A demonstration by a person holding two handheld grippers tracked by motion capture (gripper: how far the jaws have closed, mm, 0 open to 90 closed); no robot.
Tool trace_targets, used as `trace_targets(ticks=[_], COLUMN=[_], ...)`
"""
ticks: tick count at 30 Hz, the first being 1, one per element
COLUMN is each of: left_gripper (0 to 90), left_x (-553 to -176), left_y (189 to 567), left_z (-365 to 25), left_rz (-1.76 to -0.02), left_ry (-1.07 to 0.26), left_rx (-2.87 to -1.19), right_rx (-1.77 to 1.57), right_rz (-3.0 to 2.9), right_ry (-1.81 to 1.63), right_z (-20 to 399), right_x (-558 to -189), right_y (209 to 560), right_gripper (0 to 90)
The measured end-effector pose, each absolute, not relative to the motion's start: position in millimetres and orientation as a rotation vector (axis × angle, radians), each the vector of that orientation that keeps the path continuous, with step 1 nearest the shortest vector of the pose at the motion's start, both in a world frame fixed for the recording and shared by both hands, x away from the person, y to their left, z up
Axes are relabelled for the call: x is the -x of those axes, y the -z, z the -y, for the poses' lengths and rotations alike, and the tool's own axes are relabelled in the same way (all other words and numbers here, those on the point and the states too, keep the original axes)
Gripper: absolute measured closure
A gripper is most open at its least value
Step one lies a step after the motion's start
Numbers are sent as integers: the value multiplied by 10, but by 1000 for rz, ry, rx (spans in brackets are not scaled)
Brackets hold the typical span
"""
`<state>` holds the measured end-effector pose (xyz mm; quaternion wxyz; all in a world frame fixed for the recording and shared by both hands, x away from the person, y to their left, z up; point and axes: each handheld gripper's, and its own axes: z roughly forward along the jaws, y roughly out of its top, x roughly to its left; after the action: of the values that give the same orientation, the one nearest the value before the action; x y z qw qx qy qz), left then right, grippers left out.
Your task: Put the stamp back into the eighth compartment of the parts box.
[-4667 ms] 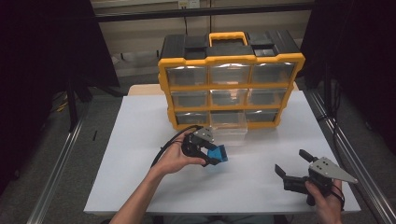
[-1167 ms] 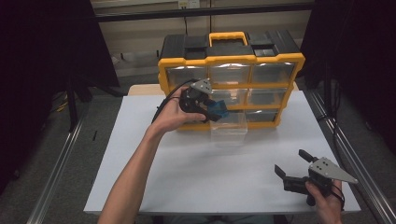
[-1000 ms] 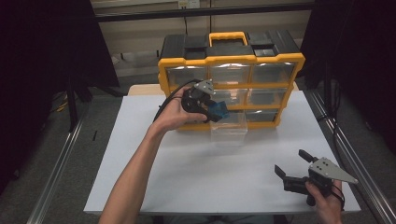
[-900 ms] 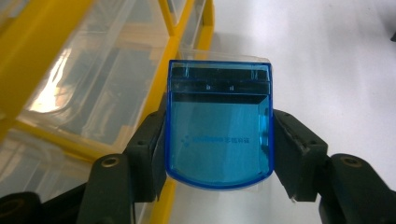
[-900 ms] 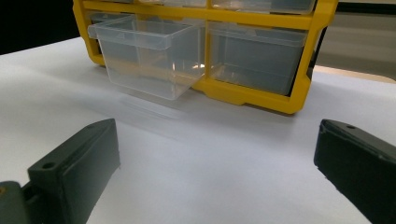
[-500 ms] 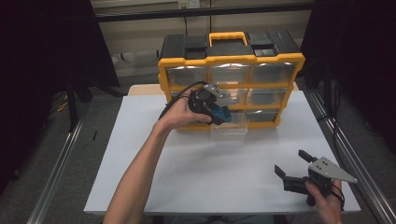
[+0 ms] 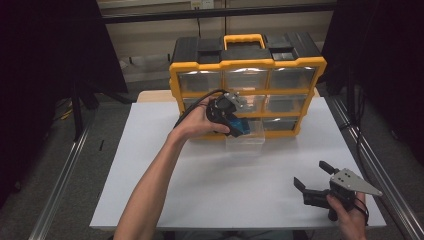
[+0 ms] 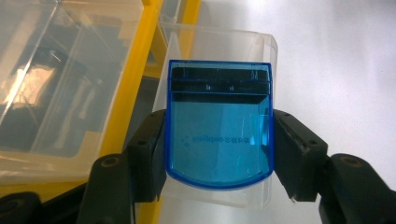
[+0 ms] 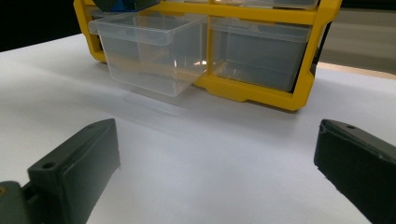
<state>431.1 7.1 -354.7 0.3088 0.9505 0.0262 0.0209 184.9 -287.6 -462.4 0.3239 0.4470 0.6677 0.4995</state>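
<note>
High view: at a white bench (image 7: 165, 190), a person's left tool (image 7: 239, 125) carries a small blue translucent case (image 7: 241, 126) to the front of a yellow drawer organizer (image 7: 247, 65) that stands at the far side of the bench. One clear drawer (image 7: 245, 142) in the bottom row, middle column, is pulled out toward the near side, and the case hangs just above its open top. Left gripper view shows the two black jaws about half open and pressed flat against the case's (image 8: 219, 133) opposite sides, with the drawer's (image 8: 224, 44) clear rim directly beyond and below it and the organizer's (image 8: 126, 84) yellow frame at the left. The right tool (image 7: 314, 187) rests in the person's other hand at the near right corner of the bench, well apart from the work; right gripper view shows its jaws spread wide with nothing between them, facing the pulled-out drawer (image 9: 149, 51) from low down. Judging from this, the risk lies in the release: the case sits close to the drawer's near wall, so letting go off-centre could leave it caught on the rim or tipped onto the bench. The smooth plastic sides could also slip between the pads if the hand tilts, and a downward push on the extended drawer could drag it out of its slot.
</note>
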Motion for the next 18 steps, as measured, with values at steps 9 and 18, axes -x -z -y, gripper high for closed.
trace_targets(ticks=[9,18], left_gripper=[423,422], left_x=[-4317,-4327], left_y=[3581,3623], left_z=[-44,-22], left_rz=[-70,-114], left_ry=[-32,-29], left_rx=[-2538,-2521], right_rx=[-1174,-1170], right_rz=[-1747,-1746], right_ry=[-1312,-1310], right_z=[2882,2879], right_x=[-1848,-1844], right_y=[4624,4622], right_gripper=[1,1])
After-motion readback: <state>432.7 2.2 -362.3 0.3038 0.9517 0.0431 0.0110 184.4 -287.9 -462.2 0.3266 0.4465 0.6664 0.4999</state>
